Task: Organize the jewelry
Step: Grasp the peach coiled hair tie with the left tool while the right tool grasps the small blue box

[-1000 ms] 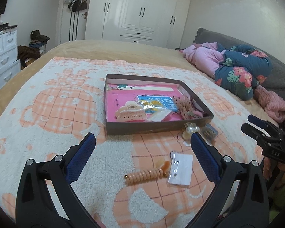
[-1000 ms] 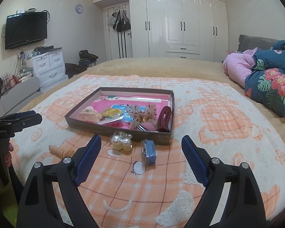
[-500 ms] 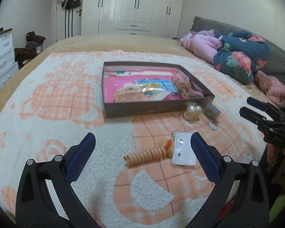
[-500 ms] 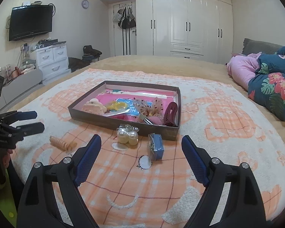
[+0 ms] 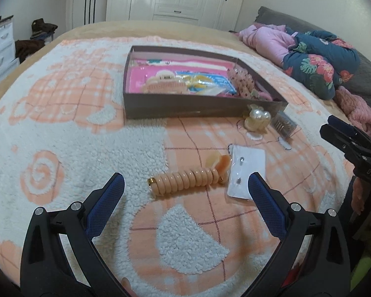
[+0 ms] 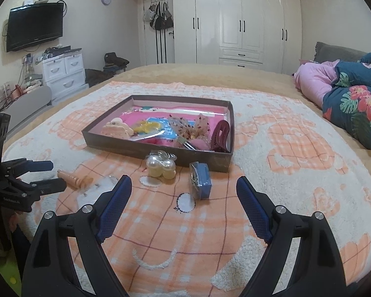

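Note:
A shallow dark box [image 5: 160, 110] [image 6: 160, 152] on the bed holds a beige claw clip [image 5: 164, 85], a dark red claw clip [image 6: 220, 132] and packets on pink lining. On the blanket before it lie a peach spiral hair tie [image 5: 188, 180] [image 6: 74, 178], a clear earring packet [image 5: 244, 170], a pearl cluster [image 5: 256, 120] [image 6: 160, 167] and a small blue box [image 6: 201, 180]. My left gripper [image 5: 185, 188] [image 6: 50, 177] stands open just short of the spiral tie. My right gripper [image 6: 184, 189] [image 5: 334, 126] stands open before the blue box, holding nothing.
The orange-and-white fleece blanket [image 5: 61, 136] covers the bed. Folded pink and floral bedding [image 6: 346, 94] lies at the right. White wardrobes [image 6: 235, 24] fill the far wall, and a white drawer unit [image 6: 64, 74] stands at the left.
My left gripper has dropped and tipped down toward the spiral tie and the earring packet, which now sit between its fingertips in view. The right gripper has barely shifted.

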`<state>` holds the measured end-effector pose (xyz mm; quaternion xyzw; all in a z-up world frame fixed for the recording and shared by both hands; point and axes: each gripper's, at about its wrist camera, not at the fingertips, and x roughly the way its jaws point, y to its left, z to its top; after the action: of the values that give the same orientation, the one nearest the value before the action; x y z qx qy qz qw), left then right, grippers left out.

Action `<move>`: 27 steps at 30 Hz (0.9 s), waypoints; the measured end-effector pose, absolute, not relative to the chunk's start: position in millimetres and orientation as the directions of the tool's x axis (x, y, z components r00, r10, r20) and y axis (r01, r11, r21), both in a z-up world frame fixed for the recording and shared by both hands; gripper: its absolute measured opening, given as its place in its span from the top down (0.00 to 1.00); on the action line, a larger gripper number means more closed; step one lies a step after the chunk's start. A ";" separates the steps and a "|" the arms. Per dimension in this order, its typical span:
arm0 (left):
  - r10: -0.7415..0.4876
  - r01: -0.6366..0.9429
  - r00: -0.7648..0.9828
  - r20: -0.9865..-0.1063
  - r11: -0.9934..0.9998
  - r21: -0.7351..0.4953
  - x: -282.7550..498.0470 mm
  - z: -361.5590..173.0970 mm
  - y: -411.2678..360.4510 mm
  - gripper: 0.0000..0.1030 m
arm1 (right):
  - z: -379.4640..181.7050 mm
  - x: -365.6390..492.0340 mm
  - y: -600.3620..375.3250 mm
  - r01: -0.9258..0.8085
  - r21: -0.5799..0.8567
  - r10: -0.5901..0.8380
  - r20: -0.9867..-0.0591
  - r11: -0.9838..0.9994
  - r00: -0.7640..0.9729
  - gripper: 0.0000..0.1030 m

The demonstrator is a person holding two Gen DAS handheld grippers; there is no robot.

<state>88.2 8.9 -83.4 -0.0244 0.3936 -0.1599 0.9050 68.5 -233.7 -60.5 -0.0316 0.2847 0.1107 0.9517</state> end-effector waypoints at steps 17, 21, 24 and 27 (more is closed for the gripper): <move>-0.292 0.190 0.621 -0.727 0.956 -0.222 112.0 -96.3 -5.4 0.14 | -79.6 88.9 -236.6 -0.187 -0.005 0.149 -0.589 0.982 0.794 0.18; -0.278 0.175 0.621 -0.733 0.960 -0.216 113.4 -99.1 -1.4 0.23 | -84.8 99.6 -235.3 -0.177 -0.021 0.128 -0.606 0.984 0.785 0.18; -0.275 0.175 0.619 -0.736 0.961 -0.213 113.7 -99.8 1.0 0.26 | -90.0 113.0 -235.0 -0.164 -0.011 0.121 -0.629 0.986 0.768 0.18; -0.276 0.182 0.618 -0.736 0.961 -0.208 112.1 -99.3 2.0 0.27 | -95.6 129.1 -234.6 -0.157 -0.008 0.114 -0.653 0.988 0.749 0.20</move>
<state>112.1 2.0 -99.3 -0.0562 0.4178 -0.1276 0.8978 129.1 -234.6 -95.6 -0.0310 0.3468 0.0723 0.9347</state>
